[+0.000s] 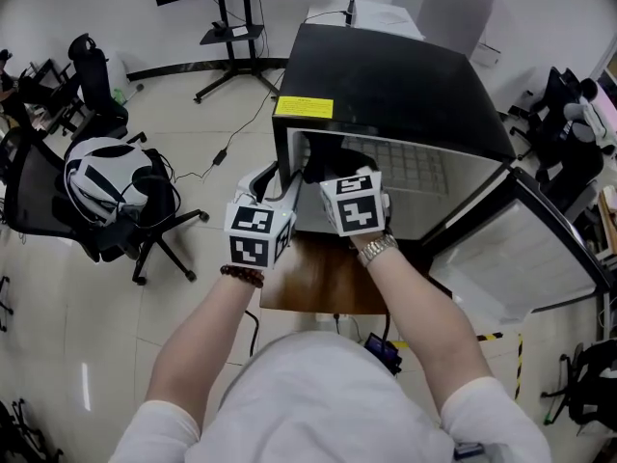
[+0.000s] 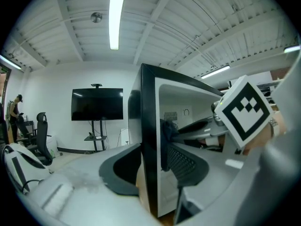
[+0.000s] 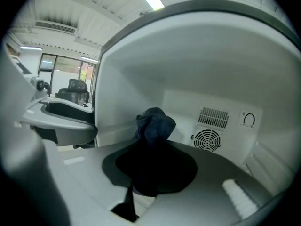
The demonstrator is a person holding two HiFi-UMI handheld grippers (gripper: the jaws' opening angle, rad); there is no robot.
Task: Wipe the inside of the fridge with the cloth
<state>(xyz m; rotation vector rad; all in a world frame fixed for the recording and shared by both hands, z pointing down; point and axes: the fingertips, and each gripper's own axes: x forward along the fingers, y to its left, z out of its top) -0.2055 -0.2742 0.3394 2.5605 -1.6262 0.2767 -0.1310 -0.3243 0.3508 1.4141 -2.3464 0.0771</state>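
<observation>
The 2 forearms reach forward to the open fridge (image 1: 386, 85). The left tongs (image 2: 150, 166), fairly wide, clamp its left side wall (image 2: 149, 107). The right tongs (image 3: 151, 147), nearly closed, pinch the dark blue cloth (image 3: 154, 121) inside the fridge.

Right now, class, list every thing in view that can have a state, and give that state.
fridge door: open, swung wide to the right.
cloth: bunched up, held inside the fridge.
right tongs: shut on the cloth.
left tongs: clamped on the fridge's left wall.
television: screen dark.
ceiling light: on.
</observation>
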